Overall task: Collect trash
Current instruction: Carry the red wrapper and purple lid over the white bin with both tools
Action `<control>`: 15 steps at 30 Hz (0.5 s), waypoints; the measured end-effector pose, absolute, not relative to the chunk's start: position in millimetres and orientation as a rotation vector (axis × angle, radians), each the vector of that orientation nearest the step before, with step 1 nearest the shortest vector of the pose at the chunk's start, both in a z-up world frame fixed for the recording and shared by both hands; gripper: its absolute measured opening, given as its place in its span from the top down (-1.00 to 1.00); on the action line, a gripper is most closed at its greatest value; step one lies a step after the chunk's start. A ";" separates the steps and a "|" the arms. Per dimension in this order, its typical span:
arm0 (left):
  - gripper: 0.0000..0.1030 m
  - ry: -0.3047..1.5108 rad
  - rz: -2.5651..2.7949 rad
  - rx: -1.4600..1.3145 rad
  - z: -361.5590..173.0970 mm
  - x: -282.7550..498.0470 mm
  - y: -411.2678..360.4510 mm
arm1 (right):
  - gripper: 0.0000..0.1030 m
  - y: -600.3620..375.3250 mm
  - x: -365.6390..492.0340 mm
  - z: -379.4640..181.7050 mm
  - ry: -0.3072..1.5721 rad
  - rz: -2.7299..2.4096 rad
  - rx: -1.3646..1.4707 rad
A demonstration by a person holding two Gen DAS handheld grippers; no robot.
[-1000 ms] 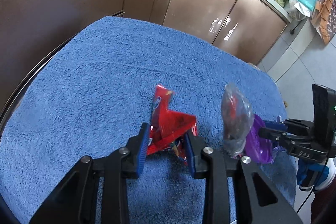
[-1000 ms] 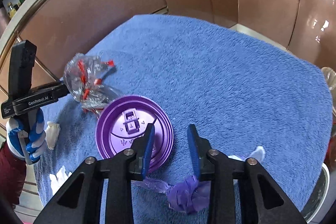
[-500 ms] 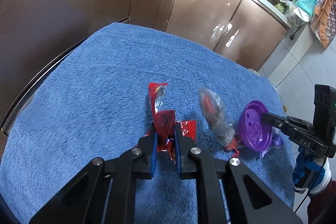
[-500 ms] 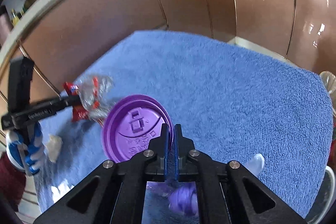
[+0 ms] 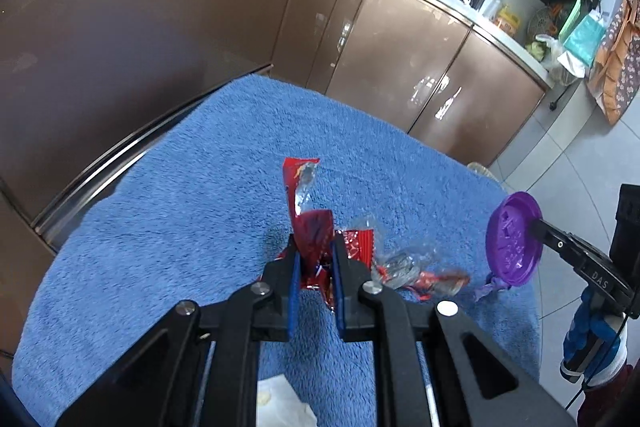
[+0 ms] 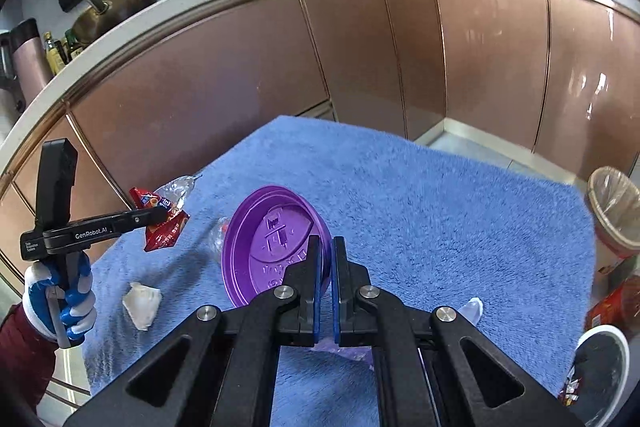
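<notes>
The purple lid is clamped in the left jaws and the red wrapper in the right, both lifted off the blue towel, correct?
Swapped. The right gripper clamps the purple lid, and the left gripper clamps the red wrapper, both off the blue towel, as both wrist views show.

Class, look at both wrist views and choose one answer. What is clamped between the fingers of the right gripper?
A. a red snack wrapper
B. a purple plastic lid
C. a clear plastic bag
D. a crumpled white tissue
B. The right gripper is shut on the rim of the purple plastic lid, which it holds tilted above the blue towel; the red snack wrapper is in the left gripper.
</notes>
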State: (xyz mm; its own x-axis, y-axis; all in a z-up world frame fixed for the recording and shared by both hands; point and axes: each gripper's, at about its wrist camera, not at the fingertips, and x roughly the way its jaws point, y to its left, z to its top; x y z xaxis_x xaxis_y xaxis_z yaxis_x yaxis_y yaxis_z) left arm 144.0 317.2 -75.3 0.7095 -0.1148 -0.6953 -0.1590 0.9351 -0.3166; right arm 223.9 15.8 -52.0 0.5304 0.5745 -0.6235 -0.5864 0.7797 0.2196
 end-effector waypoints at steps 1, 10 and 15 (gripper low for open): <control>0.76 0.780 0.026 -0.372 -70.8 141.0 317.7 | 0.92 15.9 221.8 -47.2 0.729 0.690 -0.019; 0.76 0.704 0.022 -0.354 -19.4 103.1 309.0 | 0.92 -11.6 184.3 -4.5 0.649 0.671 0.001; 0.76 0.676 -0.015 -0.336 8.9 93.6 286.3 | 0.92 -40.2 165.1 11.7 0.611 0.638 0.030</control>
